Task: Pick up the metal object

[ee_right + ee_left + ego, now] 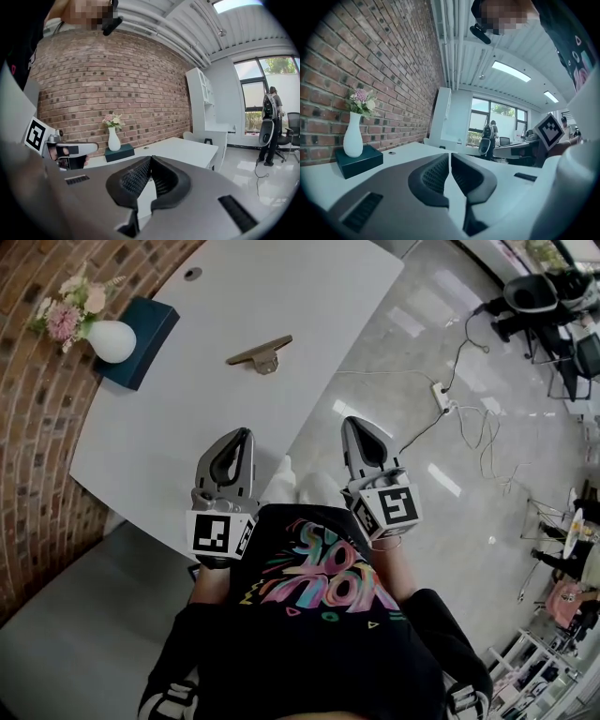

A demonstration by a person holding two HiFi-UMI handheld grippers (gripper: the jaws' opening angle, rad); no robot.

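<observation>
Along the left side of the head view, from seven to eleven o'clock, runs a brick wall (pixel 37 427). Against it, at ten o'clock, a white vase (pixel 112 340) of pink and cream flowers (pixel 70 306) stands upright on a dark teal box (pixel 141 341), which sits on the white worktop (pixel 169 437).

The metal object (pixel 260 353) lies flat on the bare worktop at about twelve o'clock. It is a brownish bar with a small bracket under its middle, at three o'clock from the vase and apart from it.

We hold the left tongs (pixel 246 434) over the near part of the worktop, at six o'clock from the metal object and well apart from it. In the left gripper view the ribbed pads (pixel 436 173) meet in a thin line at the tip — narrow, with nothing between them.

The right tongs (pixel 351 426) hang at three o'clock from the left pair, just past the worktop's edge and over the glossy pale floor (pixel 422 352). Their own view shows them pressed together too — empty, pointing along the worktop toward the vase.

Further right, at two o'clock, a white power strip (pixel 441 397) and its cables lie on the floor.
</observation>
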